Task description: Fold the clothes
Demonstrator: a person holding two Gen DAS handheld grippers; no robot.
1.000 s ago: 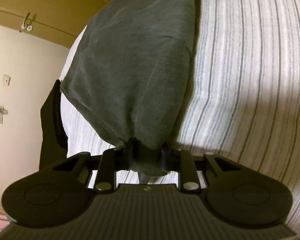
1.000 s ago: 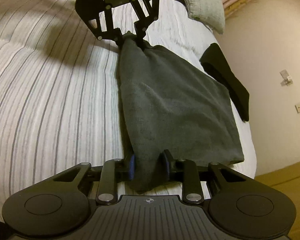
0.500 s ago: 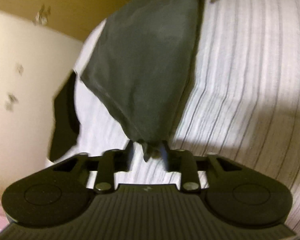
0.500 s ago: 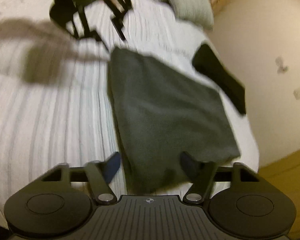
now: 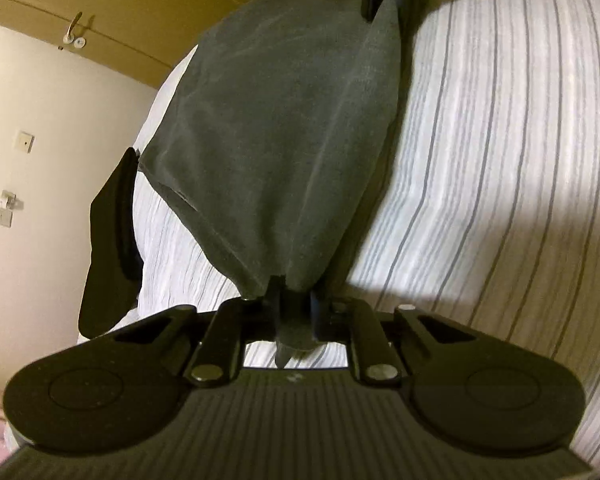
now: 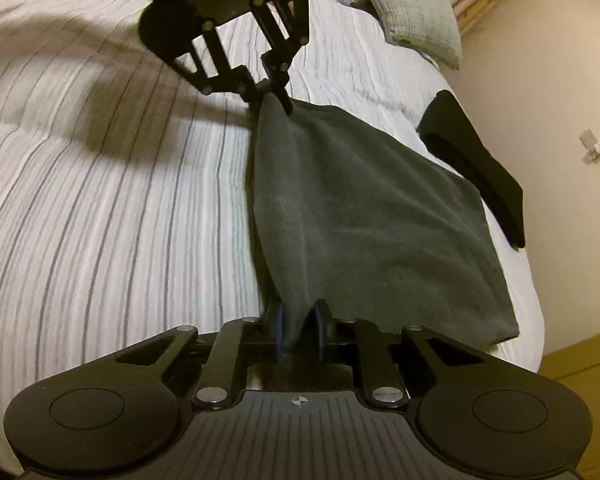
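Observation:
A dark grey folded cloth (image 5: 284, 140) lies stretched along the striped bed (image 5: 500, 160), near its edge. My left gripper (image 5: 294, 304) is shut on one end of the cloth, with a tuft poking back through its fingers. At the far end, the right gripper (image 5: 392, 0) pinches the other end. In the right wrist view my right gripper (image 6: 300, 320) is shut on the cloth (image 6: 360, 220), and the left gripper (image 6: 274, 98) grips the opposite corner. The held edge rises slightly off the bed (image 6: 100, 220).
A black garment (image 6: 476, 168) lies at the bed's edge beside the grey cloth, also in the left wrist view (image 5: 108, 248). A grey pillow (image 6: 416, 8) sits at the head of the bed. A cream wall (image 5: 40, 160) runs close along that side.
Half a second ago the right jaws stood wide open and the left gripper was off the cloth. Now both are shut on the cloth's ends, as one second ago.

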